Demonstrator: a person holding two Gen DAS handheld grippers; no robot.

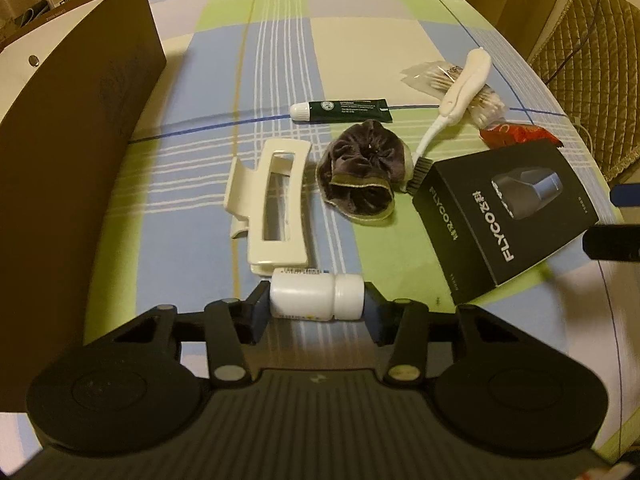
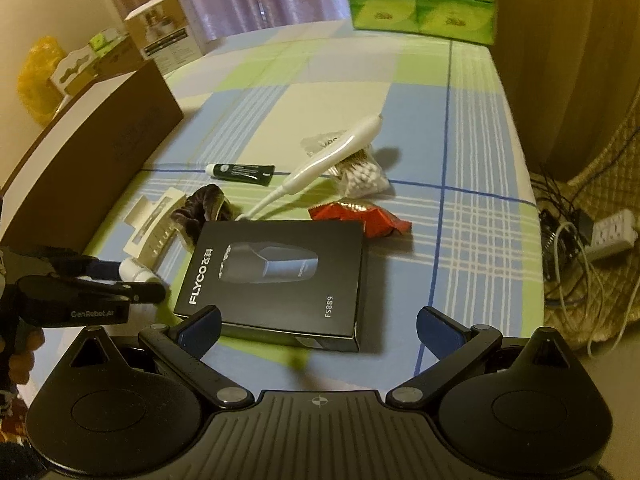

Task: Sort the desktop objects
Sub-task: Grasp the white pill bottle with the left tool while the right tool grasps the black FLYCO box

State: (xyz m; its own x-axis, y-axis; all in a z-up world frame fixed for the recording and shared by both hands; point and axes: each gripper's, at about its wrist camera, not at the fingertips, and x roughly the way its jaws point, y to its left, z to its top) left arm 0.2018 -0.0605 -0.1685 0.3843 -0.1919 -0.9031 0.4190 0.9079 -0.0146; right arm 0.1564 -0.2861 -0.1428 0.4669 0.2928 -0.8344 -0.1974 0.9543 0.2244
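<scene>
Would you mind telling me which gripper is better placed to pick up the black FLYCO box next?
Right. The right gripper is open at the black FLYCO box; the left gripper is shut on the small white plastic bottle.

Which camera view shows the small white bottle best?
The left wrist view: the white bottle lies sideways, whole, gripped in the left claw. The right wrist view shows only its white end behind the left claw.

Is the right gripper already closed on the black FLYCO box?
No, the right gripper has its jaws wide open and apart from the black FLYCO box, which lies flat on the tablecloth.
</scene>
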